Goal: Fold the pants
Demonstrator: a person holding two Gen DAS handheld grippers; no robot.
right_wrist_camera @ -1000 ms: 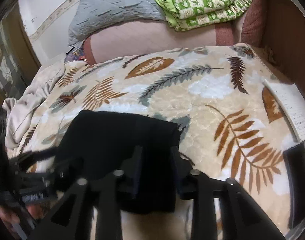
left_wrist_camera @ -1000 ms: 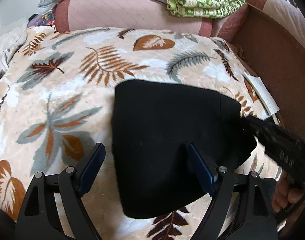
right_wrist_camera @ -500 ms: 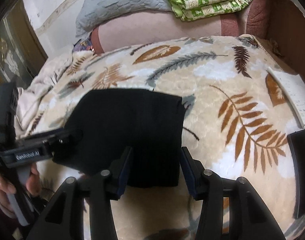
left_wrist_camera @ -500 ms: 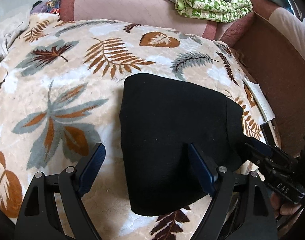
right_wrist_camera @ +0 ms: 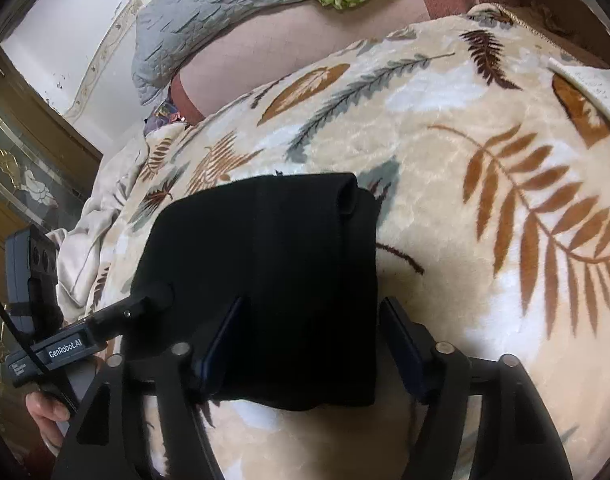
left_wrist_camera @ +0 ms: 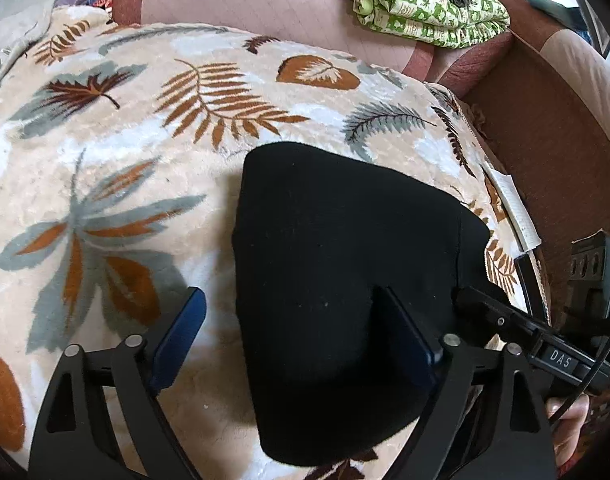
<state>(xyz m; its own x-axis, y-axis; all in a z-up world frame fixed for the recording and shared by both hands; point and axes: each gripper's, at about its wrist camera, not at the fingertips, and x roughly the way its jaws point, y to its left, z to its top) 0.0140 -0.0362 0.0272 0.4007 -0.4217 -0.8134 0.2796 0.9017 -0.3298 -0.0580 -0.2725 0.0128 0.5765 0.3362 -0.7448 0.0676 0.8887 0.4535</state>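
Pants [left_wrist_camera: 345, 248]: one folded bundle; left gripper [left_wrist_camera: 289, 332], right gripper [right_wrist_camera: 313, 332] jaws opening, unclamped.

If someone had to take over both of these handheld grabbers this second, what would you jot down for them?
Left gripper: jaws opening, nothing pinched; one finger over the black pants, the other over the leaf blanket.
Right gripper: jaws opening, straddling the pants' near right edge, pads not pressing.
Pants: a compact folded bundle lying on the blanket; a rolled lip shows at the far right corner.
Done: folding looks essentially finished.
Left: perhaps flatten that corner, then pull both grippers away.
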